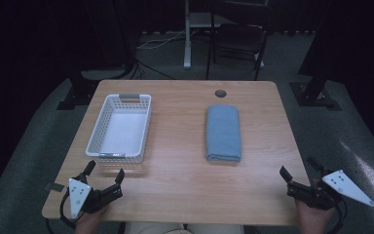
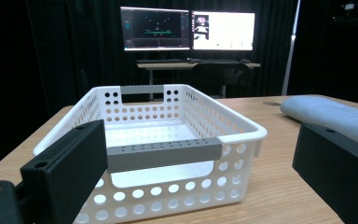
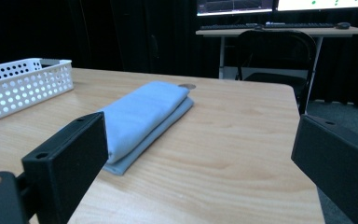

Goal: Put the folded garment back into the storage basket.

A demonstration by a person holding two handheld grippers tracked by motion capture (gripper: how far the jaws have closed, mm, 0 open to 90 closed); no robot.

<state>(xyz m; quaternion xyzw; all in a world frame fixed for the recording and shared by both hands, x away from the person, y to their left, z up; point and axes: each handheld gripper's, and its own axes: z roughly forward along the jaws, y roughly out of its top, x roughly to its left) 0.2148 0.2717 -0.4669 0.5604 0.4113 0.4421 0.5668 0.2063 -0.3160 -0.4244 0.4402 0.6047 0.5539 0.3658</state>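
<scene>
Left gripper (image 1: pixel 104 174) at the table's 7 o'clock corner, jaws spread wide, nothing between them. It points at the white basket (image 1: pixel 120 127), just beyond at 12 o'clock from it. Right gripper (image 1: pixel 299 171) at the 5 o'clock corner, jaws also wide apart and empty, aimed toward the folded blue towel (image 1: pixel 223 132) at about 11 o'clock from it, well apart.

Towel lies on the wooden table (image 1: pixel 185 180) right of centre, long axis running away from the person, basket well apart at its 9 o'clock. Likely light, soft, floppy; layers may slide or unfold if pinched at a single ply. Best grip: the near short end, across all layers, or the thick folded edge.

Looks pale blue, smooth, neat oblong, stacked layers showing at the near edge (image 3: pixel 121 163).
</scene>
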